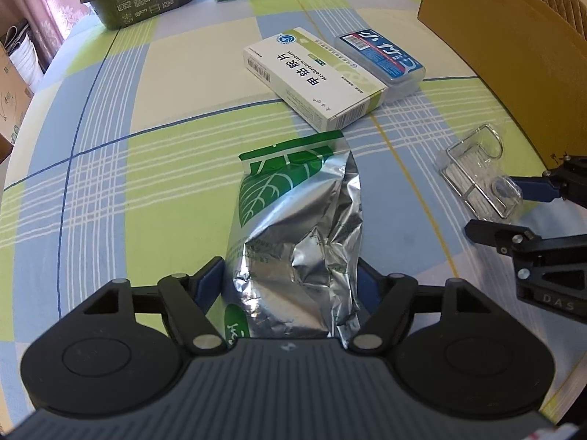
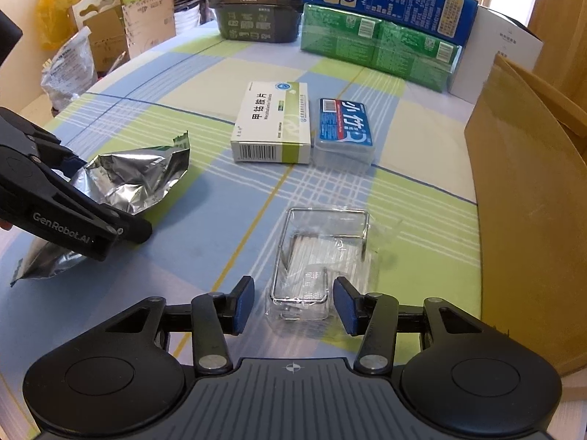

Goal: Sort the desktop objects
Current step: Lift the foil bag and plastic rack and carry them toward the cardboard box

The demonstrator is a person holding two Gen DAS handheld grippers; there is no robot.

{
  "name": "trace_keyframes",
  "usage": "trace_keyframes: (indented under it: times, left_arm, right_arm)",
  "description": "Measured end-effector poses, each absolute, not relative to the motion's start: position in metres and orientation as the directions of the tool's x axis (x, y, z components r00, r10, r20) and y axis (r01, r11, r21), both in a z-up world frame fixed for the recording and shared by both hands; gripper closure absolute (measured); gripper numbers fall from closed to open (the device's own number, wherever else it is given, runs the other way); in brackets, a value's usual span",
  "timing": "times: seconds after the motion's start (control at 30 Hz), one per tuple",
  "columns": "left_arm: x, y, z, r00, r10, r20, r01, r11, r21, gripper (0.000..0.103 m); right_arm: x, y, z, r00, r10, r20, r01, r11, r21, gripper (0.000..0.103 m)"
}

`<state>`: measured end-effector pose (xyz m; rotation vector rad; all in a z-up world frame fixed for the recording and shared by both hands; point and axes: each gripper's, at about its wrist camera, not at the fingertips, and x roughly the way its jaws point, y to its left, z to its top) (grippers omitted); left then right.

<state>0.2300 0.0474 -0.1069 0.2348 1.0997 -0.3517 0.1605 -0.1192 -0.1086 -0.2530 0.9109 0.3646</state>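
Left gripper (image 1: 291, 286) clamps the foil pouch (image 1: 297, 220); right gripper (image 2: 293, 302), jaws apart, straddles the bagged wire rack (image 2: 323, 256); next: close.

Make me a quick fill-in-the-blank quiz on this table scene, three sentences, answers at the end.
1. The left gripper has a crinkled ____ pouch between its fingers.
2. The white pill box lies right beside a case with a ____ label.
3. The wire rack between the right gripper's open fingers is sealed in clear ____.

Answers: foil; blue; plastic
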Motion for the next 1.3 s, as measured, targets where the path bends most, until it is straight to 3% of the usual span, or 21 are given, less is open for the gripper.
trace_keyframes:
  times: [0.1, 0.17, 0.37, 1.3]
  left_arm:
    - [0.229, 0.046, -0.106, 0.403, -0.164, -0.9, 0.397, 0.918, 0.01, 0.038]
    - [0.228, 0.044, -0.105, 0.401, -0.166, -0.901, 0.406, 0.914, 0.012, 0.048]
    - [0.225, 0.039, -0.099, 0.416, -0.141, -0.898, 0.407, 0.912, 0.046, 0.059]
    - [0.219, 0.024, -0.083, 0.431, -0.204, -0.879, 0.398, 0.917, -0.018, 0.061]
  right_arm:
    - [0.16, -0.116, -0.11, 0.561, 0.188, -0.806, -0.417, 0.905, -0.079, 0.058]
    - [0.16, -0.117, -0.11, 0.567, 0.178, -0.804, -0.409, 0.908, -0.087, 0.07]
    - [0.159, -0.12, -0.105, 0.573, 0.198, -0.795, -0.406, 0.912, -0.065, 0.075]
    - [0.154, -0.123, -0.082, 0.631, 0.24, -0.738, -0.364, 0.931, -0.009, 0.075]
